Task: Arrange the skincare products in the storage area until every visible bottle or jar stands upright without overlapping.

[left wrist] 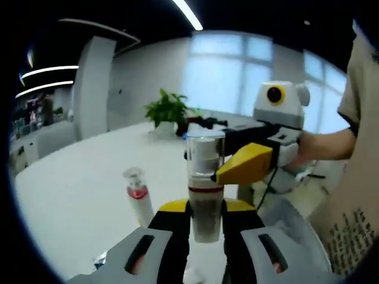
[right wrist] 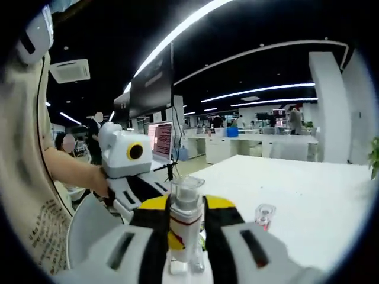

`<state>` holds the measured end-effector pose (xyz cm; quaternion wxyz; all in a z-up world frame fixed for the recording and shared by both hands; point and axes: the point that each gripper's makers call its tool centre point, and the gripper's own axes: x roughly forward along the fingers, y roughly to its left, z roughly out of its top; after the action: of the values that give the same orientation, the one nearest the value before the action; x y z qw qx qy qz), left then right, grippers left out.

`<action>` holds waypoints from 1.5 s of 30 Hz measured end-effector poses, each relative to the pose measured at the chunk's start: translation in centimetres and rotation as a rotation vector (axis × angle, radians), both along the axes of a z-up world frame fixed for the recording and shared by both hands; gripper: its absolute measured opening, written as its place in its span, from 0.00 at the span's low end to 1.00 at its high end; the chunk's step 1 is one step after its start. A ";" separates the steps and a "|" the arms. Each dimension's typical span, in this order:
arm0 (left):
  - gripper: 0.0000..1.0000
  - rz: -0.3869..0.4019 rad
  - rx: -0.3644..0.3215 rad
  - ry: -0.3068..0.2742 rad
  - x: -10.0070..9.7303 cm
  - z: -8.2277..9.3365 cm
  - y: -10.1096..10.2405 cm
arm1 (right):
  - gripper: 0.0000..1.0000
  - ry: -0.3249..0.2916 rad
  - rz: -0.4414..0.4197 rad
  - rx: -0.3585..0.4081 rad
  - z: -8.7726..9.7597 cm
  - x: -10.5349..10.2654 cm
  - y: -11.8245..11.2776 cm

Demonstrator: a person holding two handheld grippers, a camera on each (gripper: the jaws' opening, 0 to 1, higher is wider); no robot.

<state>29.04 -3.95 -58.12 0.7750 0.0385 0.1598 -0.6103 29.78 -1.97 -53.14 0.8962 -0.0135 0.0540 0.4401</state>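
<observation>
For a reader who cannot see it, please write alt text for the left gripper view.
Two grippers hold one clear pump bottle upright: the left gripper clamps its lower body, and the right gripper reaches in to its red collar. A smaller red-banded bottle stands on the white table.

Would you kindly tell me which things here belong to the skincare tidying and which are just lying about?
Job:
clear pump bottle with red band, held between both grippers
small clear-capped bottle with red band, standing on the white table

Lying about:
potted green plant
laptop with lit screen
</observation>
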 end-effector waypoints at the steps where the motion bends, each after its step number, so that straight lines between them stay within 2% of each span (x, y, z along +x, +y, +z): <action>1: 0.16 -0.015 0.003 -0.002 0.2 -0.2 -0.2 | 0.22 0.003 0.005 -0.003 -0.1 0.1 -0.1; 15: 0.17 -0.103 0.014 -0.047 2.4 -1.7 -1.9 | 0.22 0.050 -0.025 0.015 -1.8 2.6 -1.4; 20: 0.17 -0.130 0.041 -0.060 3.2 -3.6 -2.8 | 0.21 0.068 -0.086 -0.034 -3.9 3.5 -2.2; 24: 0.17 -0.166 0.082 -0.082 3.8 -5.9 -3.5 | 0.21 0.087 -0.143 -0.068 -6.0 4.1 -2.8; 31: 0.17 -0.190 0.107 -0.048 5.0 -9.7 -3.9 | 0.21 0.131 -0.212 -0.119 -9.6 5.2 -3.6; 38: 0.17 -0.203 0.167 -0.010 6.2 -13.4 -3.8 | 0.21 0.158 -0.272 -0.194 -12.9 6.1 -3.5; 45: 0.17 -0.186 0.217 0.004 6.7 -15.5 -3.6 | 0.21 0.197 -0.293 -0.184 -15.1 6.9 -3.8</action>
<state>35.74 -7.55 -73.60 0.7060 0.1358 0.2221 -0.6586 36.64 -5.79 -68.19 0.9362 -0.0443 0.1826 0.2971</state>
